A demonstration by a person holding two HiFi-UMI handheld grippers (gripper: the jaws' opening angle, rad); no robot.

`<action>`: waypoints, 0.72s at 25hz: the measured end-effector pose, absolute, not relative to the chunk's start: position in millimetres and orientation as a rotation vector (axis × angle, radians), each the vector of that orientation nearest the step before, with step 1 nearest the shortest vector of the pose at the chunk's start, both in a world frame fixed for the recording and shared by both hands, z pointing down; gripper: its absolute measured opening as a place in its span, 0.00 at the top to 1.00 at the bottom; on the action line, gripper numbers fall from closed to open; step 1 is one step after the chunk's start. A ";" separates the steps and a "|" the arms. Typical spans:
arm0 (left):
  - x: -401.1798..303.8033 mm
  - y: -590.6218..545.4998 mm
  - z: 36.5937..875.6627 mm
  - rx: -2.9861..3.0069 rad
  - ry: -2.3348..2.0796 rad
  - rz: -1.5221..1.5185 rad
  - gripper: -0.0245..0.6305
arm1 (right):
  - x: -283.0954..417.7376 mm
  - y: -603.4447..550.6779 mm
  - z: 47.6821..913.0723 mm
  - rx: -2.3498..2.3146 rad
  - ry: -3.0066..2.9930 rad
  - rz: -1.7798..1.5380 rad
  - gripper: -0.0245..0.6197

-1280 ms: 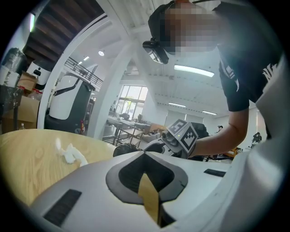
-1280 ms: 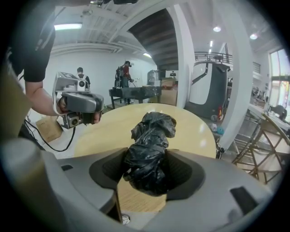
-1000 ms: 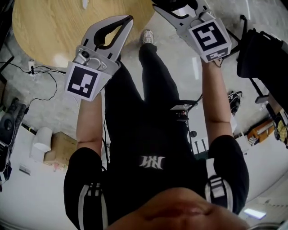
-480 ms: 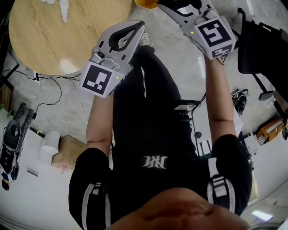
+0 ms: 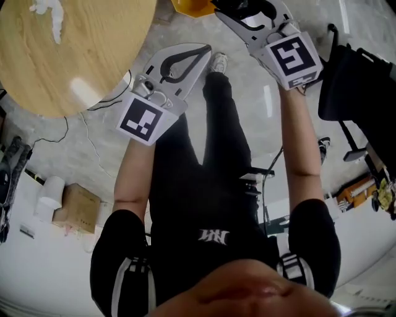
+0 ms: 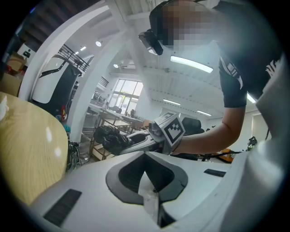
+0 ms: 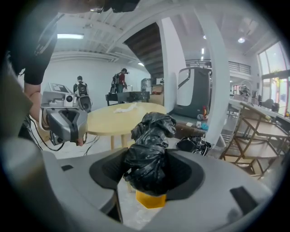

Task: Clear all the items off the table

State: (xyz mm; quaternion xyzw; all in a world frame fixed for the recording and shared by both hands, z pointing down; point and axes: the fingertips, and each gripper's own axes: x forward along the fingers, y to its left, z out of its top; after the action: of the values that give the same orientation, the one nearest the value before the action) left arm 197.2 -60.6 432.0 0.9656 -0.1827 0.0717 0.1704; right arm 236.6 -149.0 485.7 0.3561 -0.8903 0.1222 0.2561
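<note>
1. The right gripper [image 5: 230, 10] has its fingers clamped on a crumpled black plastic bag [image 7: 149, 149]. It is held in the air, off the counter [image 5: 80, 56].
2. A yellow bin [image 7: 150, 199] stands on the floor and shows through the fingers directly under the bag.
3. The left gripper [image 5: 202, 53] has its fingers together. A thin pale sliver shows at their seam, and I cannot tell whether it is a scrap or part of the pads.
4. A crumpled white paper [image 5: 48, 13] lies on the counter, so the task looks unfinished.
5. Risk: only an edge of the bin shows in the head view. If the bag is let go before it is squarely over the opening, it would likely land on the floor beside the bin.
6. Risk: the bag is light and bunched, so it may cling to a finger when the grip opens, or drift as it falls.
7. Risk: the cables [image 5: 86, 133] trail on the floor by the counter and could catch a foot on the way back for the paper.
8. Against the picture a second ago, the counter has slid toward the upper left of the head view and the white paper has come into fuller sight.
9. The bin, absent then, now shows at the top edge.
10. Both grippers have shifted toward the bin, with the right one's hold on the bag unchanged.
</note>
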 end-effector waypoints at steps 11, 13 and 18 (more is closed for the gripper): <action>232.7 -77.8 558.1 2.609 -0.778 0.294 0.94 | 279.7 -164.1 605.8 0.790 -2.463 0.373 0.57; 233.2 -82.9 574.6 2.602 -0.800 0.303 0.94 | 281.4 -164.1 625.9 0.783 -2.462 0.389 0.57; 232.6 -96.9 617.6 2.589 -0.815 0.318 0.94 | 278.1 -165.0 675.1 0.757 -2.442 0.388 0.57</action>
State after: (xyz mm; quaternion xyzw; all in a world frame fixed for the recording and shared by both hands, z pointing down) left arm 232.6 -96.9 617.6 0.9276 -0.2920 0.1139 0.2031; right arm 278.1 -165.0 675.1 0.2817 -0.9081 0.1445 0.2742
